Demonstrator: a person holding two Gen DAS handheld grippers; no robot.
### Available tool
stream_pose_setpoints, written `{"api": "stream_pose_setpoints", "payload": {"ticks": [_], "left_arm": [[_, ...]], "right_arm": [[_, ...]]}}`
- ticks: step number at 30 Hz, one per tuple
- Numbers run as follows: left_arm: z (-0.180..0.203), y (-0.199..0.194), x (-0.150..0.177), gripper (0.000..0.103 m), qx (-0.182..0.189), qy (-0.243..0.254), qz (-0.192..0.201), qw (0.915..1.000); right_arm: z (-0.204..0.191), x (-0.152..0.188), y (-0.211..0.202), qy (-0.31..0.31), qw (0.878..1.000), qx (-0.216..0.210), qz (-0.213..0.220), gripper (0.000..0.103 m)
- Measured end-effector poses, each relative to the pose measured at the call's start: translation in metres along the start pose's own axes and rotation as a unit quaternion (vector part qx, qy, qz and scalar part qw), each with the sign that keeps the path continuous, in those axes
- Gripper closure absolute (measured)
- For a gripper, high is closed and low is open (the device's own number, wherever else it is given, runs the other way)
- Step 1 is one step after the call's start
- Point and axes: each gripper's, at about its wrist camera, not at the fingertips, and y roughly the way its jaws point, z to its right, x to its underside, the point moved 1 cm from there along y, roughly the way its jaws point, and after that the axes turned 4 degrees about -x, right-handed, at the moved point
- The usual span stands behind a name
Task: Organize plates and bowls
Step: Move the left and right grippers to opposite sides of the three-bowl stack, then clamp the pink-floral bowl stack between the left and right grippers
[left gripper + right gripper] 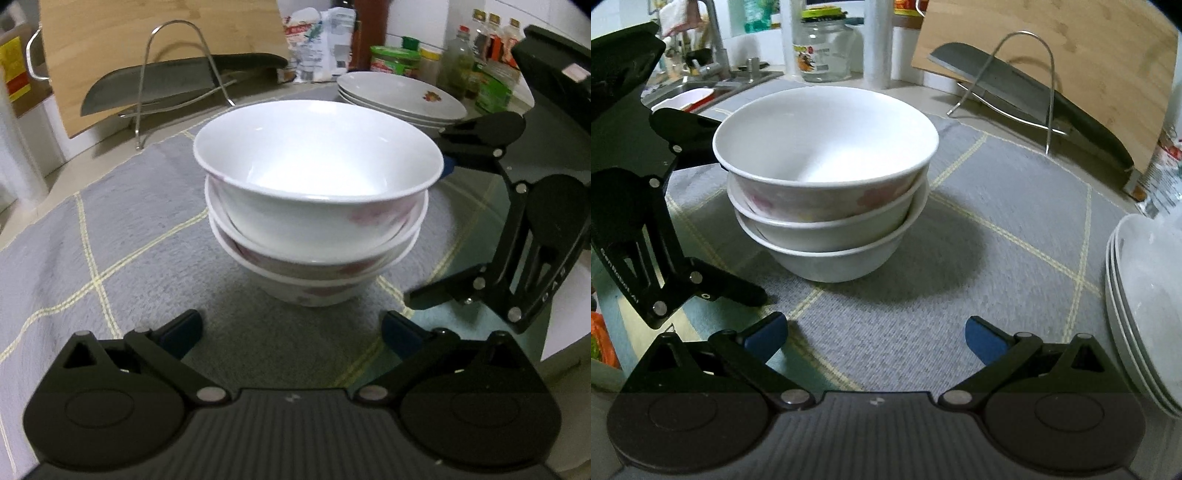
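Observation:
Three white bowls with pink flower prints (317, 221) (827, 184) stand nested in a stack on a grey mat (110, 229). My left gripper (291, 334) is open, its blue pads wide apart just short of the stack's base, nothing between them. My right gripper (875, 338) is open too, facing the stack from the other side. Each gripper shows in the other's view: the right gripper (428, 232) beside the stack's right, the left gripper (740, 232) at its left, one finger passing behind the top bowl. Three white plates (402, 96) (1145, 314) lie stacked nearby.
A wooden cutting board (147, 44) leans at the back, with a cleaver (177, 77) on a wire rack (177, 37) before it. Bottles and jars (480, 44) crowd behind the plates. A glass jar (823, 48) and a sink (701, 85) lie beyond the bowls.

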Motion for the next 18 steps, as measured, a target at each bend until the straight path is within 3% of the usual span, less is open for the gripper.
{"api": "stream_pose_setpoints", "payload": {"ticks": [9, 18], "left_arm": [[0.0002, 0.0001, 0.0031, 0.0, -0.007, -0.009, 0.018, 0.9998], [-0.0054, 0.0025, 0.0064, 0.0, 0.027, 0.028, 0.049, 0.9981]], "right_arm": [[0.0039, -0.0017, 0.0021, -0.021, 1.0, -0.016, 0.013, 0.0], [0.0025, -0.0029, 0.0032, -0.015, 1.0, -0.01, 0.011, 0.0]]}}
